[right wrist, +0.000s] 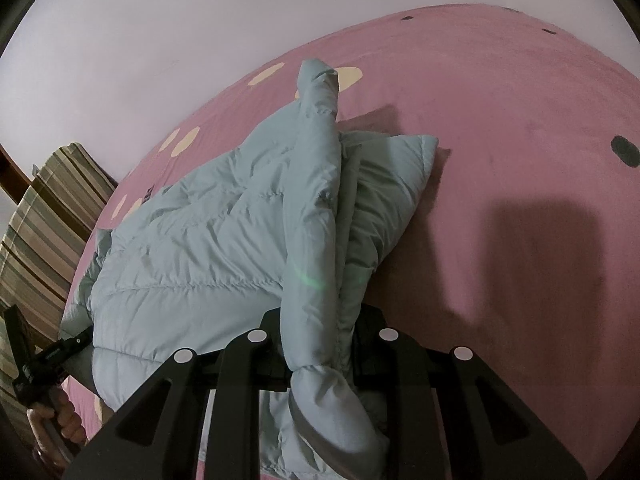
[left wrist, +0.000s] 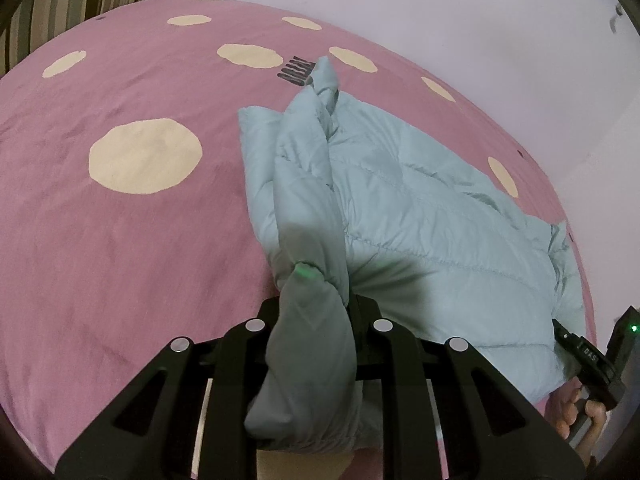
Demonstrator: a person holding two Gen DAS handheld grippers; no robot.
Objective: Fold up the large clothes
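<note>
A pale blue-green quilted puffer jacket [left wrist: 420, 216] lies on a pink bed cover [left wrist: 120, 260] with cream dots. My left gripper [left wrist: 316, 312] is shut on a bunched edge of the jacket and lifts it off the bed. My right gripper [right wrist: 320, 328] is shut on another bunched edge of the jacket [right wrist: 200, 256], raised the same way. A sleeve [right wrist: 320, 92] sticks up along the raised fold. The right gripper shows at the left wrist view's right edge [left wrist: 588, 356]; the left one shows at the right wrist view's left edge [right wrist: 48, 356].
A pale wall [left wrist: 440, 12] runs behind the bed. A striped pillow [right wrist: 44, 220] lies at the head of the bed. The pink cover [right wrist: 500, 140] extends right of the jacket, with dark dots and shadows on it.
</note>
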